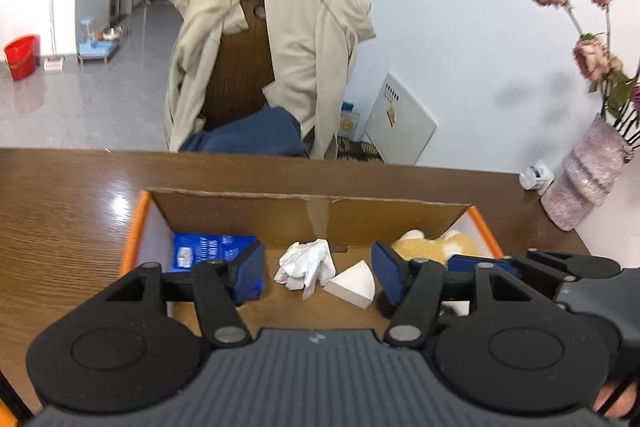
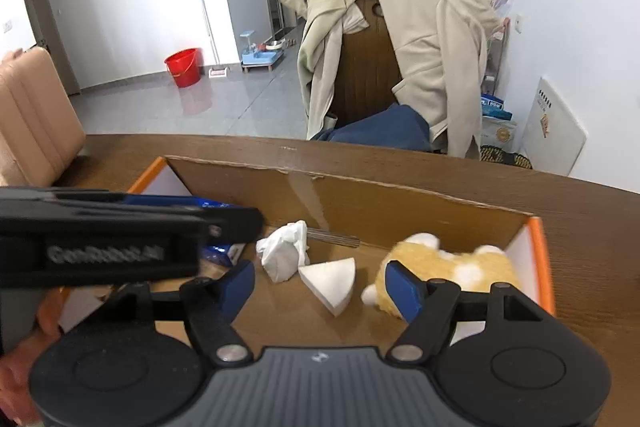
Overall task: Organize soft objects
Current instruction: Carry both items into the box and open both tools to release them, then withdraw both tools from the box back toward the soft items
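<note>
An open cardboard box with orange edges stands on the wooden table. Inside lie a blue packet, a crumpled white tissue, a white foam wedge and an orange-and-white plush toy. My left gripper hangs open over the box, the tissue and wedge below its gap, untouched. Over the wedge my right gripper is open too, its right finger close to the plush toy. The two grippers are side by side.
Beyond the table's far edge is a wooden chair with a beige jacket and blue cloth on it. A pink vase of dried flowers and a small white packet sit at the table's right. A beige padded seat is at the left.
</note>
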